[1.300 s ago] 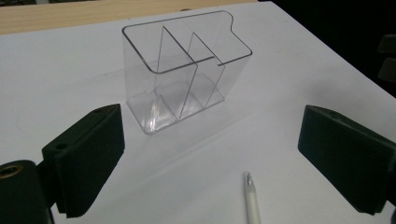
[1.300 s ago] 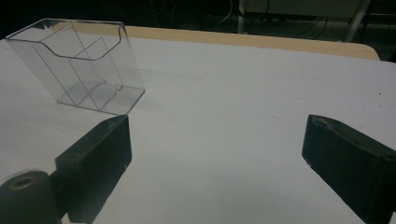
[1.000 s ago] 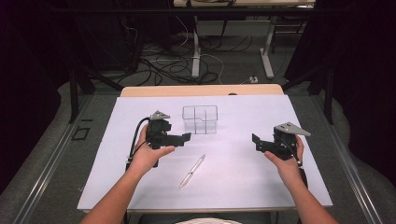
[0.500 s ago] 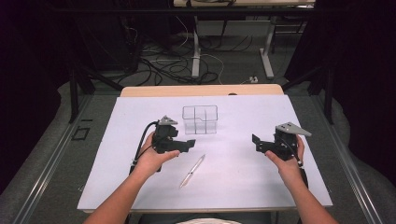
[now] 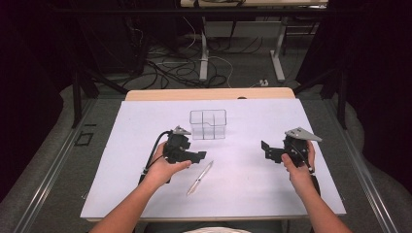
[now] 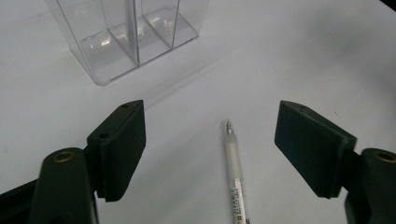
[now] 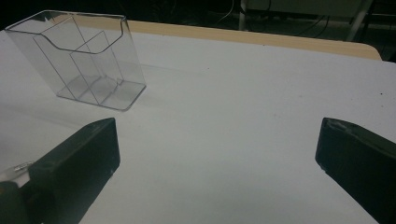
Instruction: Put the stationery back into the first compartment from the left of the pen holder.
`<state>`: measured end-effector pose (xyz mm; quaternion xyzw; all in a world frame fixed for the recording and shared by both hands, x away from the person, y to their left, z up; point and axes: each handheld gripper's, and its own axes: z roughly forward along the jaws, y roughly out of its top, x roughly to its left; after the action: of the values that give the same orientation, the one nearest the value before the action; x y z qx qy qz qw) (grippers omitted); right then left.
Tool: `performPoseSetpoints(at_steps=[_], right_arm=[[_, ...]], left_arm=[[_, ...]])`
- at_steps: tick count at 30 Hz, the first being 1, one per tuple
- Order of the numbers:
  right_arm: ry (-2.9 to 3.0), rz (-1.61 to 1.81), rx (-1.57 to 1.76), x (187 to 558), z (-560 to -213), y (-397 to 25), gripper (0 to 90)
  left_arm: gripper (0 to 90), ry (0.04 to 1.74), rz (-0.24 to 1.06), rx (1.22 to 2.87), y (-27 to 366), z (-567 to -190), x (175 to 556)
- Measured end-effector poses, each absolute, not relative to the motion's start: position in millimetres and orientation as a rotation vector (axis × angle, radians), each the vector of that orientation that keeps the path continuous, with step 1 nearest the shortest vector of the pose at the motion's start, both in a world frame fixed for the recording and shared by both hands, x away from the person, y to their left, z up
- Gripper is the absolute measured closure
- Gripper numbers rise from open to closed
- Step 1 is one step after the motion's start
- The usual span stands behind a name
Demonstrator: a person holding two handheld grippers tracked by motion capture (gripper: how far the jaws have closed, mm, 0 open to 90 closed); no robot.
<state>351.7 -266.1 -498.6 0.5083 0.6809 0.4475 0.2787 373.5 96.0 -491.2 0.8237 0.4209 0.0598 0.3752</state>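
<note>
A white pen (image 5: 200,178) lies on the white table sheet (image 5: 121,145), pointing toward a clear plastic holder (image 5: 208,124) with several compartments. My left gripper (image 5: 198,156) hovers just above and left of the pen, open and holding nothing. In the left gripper view the pen (image 6: 233,168) lies between the wide-apart jaws of the left gripper (image 6: 210,121), with the holder (image 6: 126,32) beyond. My right gripper (image 5: 266,150) is held at the right, open and empty, its jaws pointing left. In the right gripper view the holder (image 7: 79,60) stands far left of the right gripper (image 7: 217,140).
The wooden table edge (image 5: 209,93) runs along the far side of the sheet. Beyond it are floor cables (image 5: 184,68) and the desk legs (image 5: 278,53). Bare sheet lies between the two grippers and along the front edge.
My left gripper has moved right and slightly nearer, closing in over the pen. The right gripper, pen and holder have stayed put.
</note>
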Motion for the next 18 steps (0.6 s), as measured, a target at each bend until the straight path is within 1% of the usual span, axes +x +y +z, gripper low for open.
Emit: performPoseSetpoints(at_steps=[3, 4, 6, 8, 15, 18], right_arm=[[1.826, 1.199, 1.359, 352, -499, -266, 0.0], [1.826, 1.199, 1.359, 352, -499, -266, 0.0], [1.826, 1.199, 1.363, 352, -499, -267, 0.0], [1.829, 1.207, 1.365, 352, -499, -267, 0.0], [1.848, 1.204, 1.376, 352, -501, -264, 0.0], [1.853, 1.201, 1.372, 352, -502, -264, 0.0]], left_arm=[[29.0, 1.079, 0.148, 2.121, 95, -494, 373], [29.0, 1.068, 0.16, 2.128, 95, -495, 374], [29.5, 1.075, 0.143, 2.131, 94, -497, 375], [32.0, 1.069, 0.148, 2.128, 93, -498, 375], [35.5, 1.106, 0.093, 2.154, 89, -505, 375], [38.4, 1.121, 0.068, 2.169, 88, -508, 376]])
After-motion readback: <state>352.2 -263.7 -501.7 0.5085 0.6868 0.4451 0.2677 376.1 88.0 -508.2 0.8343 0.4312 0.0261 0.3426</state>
